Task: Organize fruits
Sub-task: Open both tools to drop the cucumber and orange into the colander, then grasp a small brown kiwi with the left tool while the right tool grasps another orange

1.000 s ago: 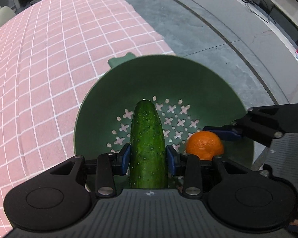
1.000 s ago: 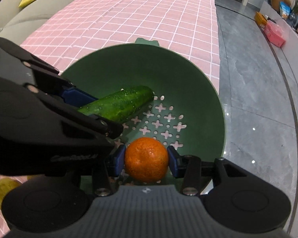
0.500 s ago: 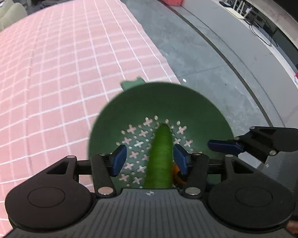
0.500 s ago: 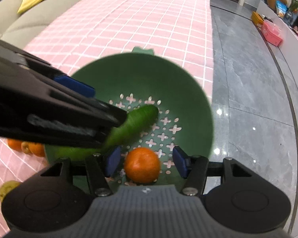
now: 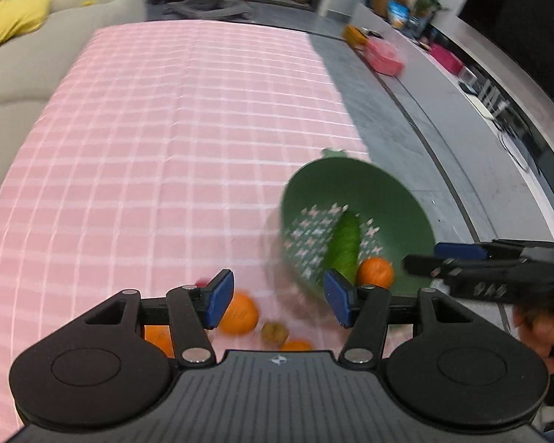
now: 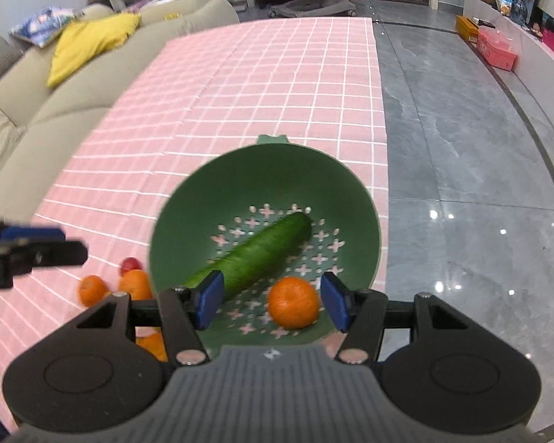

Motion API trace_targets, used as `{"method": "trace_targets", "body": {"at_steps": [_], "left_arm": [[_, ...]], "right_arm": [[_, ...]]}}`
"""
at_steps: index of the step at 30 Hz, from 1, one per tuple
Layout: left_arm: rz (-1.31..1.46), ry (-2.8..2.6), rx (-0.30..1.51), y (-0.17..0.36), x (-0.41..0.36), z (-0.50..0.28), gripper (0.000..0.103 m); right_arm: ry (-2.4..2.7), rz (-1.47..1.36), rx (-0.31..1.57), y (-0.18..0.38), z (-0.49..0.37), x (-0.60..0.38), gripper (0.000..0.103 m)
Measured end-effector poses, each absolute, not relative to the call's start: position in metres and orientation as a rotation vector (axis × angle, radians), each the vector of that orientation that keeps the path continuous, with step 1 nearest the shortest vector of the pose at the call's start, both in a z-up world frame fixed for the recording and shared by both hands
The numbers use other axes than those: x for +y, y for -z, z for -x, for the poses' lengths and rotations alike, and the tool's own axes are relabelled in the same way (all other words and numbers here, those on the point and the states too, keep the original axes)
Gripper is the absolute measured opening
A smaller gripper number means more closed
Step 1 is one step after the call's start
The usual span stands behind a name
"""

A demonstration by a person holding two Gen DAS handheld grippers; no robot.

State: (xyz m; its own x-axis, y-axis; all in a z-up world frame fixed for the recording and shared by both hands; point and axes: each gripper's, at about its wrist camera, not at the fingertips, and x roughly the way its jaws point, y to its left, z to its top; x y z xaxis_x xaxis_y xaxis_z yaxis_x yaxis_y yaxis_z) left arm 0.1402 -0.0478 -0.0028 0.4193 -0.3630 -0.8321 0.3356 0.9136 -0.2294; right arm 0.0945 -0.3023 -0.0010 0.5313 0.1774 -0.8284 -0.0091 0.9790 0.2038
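- Fruits are partly sorted: the cucumber [image 6: 262, 254] and one orange [image 6: 293, 302] lie in the green colander [image 6: 266, 170], both free of any grip.
- My left gripper [image 5: 279, 297] has just been opening its jaws; now they stand apart with nothing between them, and the colander is ahead and to the right of the right jaw.
- My right gripper [image 6: 271, 301] has also just been opening; its pads [image 6: 208, 299] are not pressing anything. The orange sits in the gap, nearer the right jaw, but I judge it is down on the colander floor, not held.
- What is left, as I see it: several pieces wait on the pink checked cloth [image 5: 166, 129]. Below the left jaws I see a second orange [image 5: 240, 313], a small brownish fruit [image 5: 275, 332] and more orange pieces partly hidden by the gripper body.
- In the right wrist view, to the left of the left jaw, there are two oranges and a small red fruit [image 6: 131, 264] beside the colander wall.
- The cucumber's long axis goes diagonally across the perforated floor: one end points away and to the right, the other end comes toward my right gripper's left jaw and hides behind it.
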Motion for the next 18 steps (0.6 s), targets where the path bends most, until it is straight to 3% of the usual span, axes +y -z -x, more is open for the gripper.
{"method": "trace_targets", "body": {"at_steps": [18], "left_arm": [[0.138, 0.338, 1.104, 0.028, 0.025, -0.035, 0.066]], "right_arm": [[-0.137, -0.219, 1.016, -0.003, 0.009, -0.272, 0.052]]}}
